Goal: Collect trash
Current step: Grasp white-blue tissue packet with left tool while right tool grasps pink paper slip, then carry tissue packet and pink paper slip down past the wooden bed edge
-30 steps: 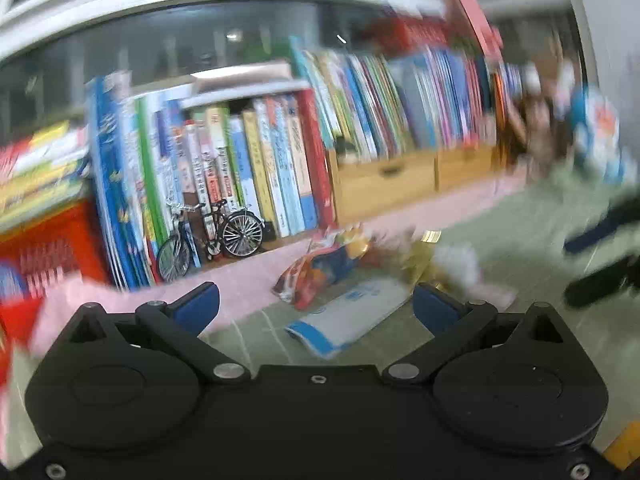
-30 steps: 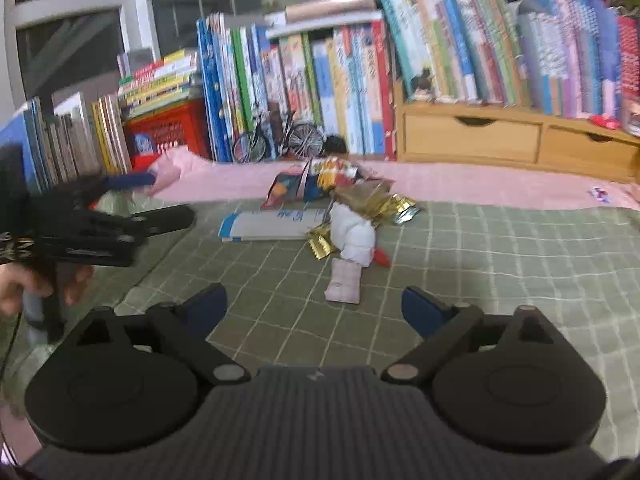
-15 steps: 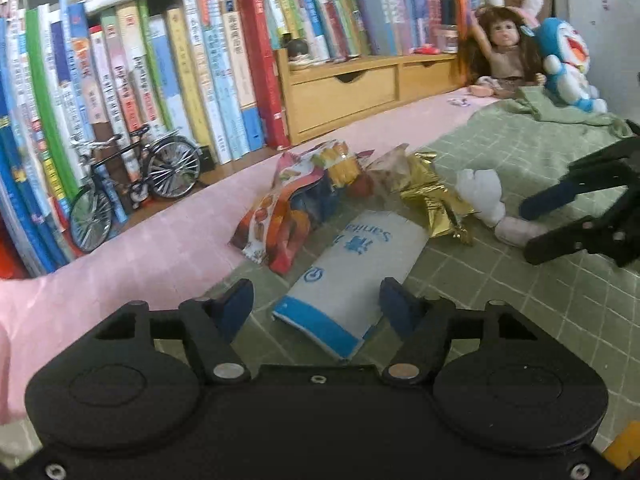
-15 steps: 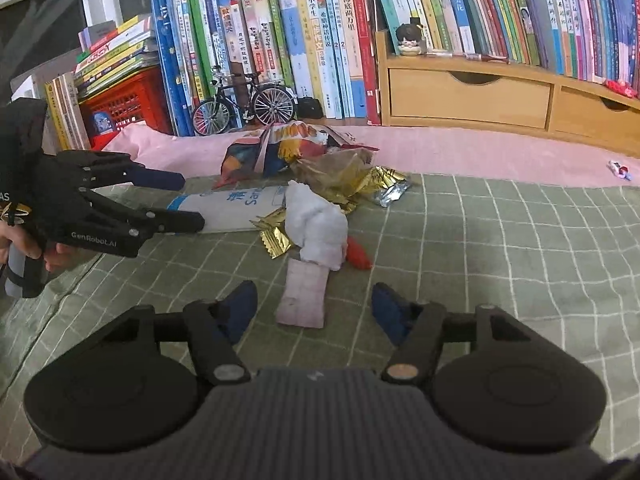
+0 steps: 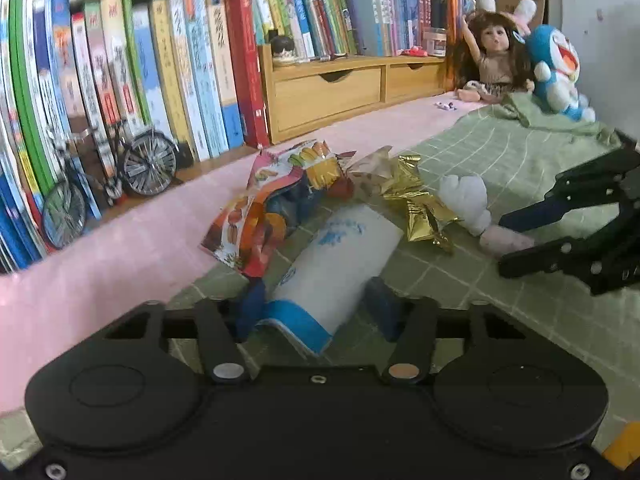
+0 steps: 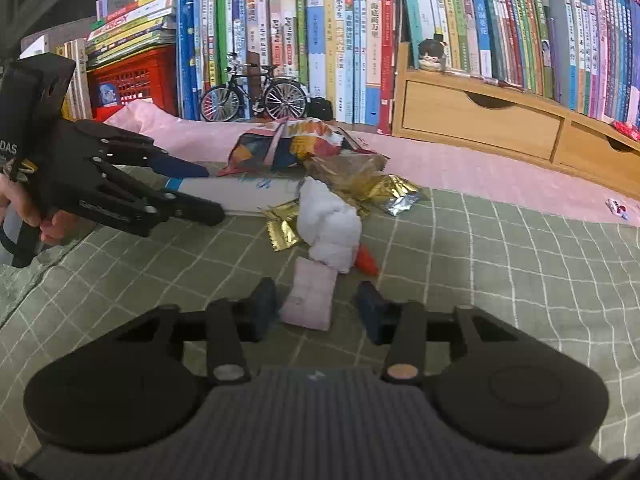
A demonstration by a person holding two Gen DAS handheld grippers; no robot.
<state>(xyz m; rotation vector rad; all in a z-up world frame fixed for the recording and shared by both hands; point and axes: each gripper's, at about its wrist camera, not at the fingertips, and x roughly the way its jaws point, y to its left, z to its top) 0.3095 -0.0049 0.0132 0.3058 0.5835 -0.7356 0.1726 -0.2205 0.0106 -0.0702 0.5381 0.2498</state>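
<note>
Nothing is collected yet. Your left gripper (image 5: 316,308) is closing around the white-and-blue packet (image 5: 336,264); your right gripper (image 6: 316,308) closes on the pink wrapper (image 6: 310,298), contact seemingly not made. The rest of the trash pile (image 6: 320,184) waits at twelve o'clock.

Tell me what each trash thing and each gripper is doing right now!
Left gripper: closing around the white and blue packet.
Right gripper: closing around the pink packet.
Snack bag: crumpled, lying flat.
Gold wrapper: crinkled, untouched.
White tissue: scrunched up.
Wooden drawers: shut.
</note>
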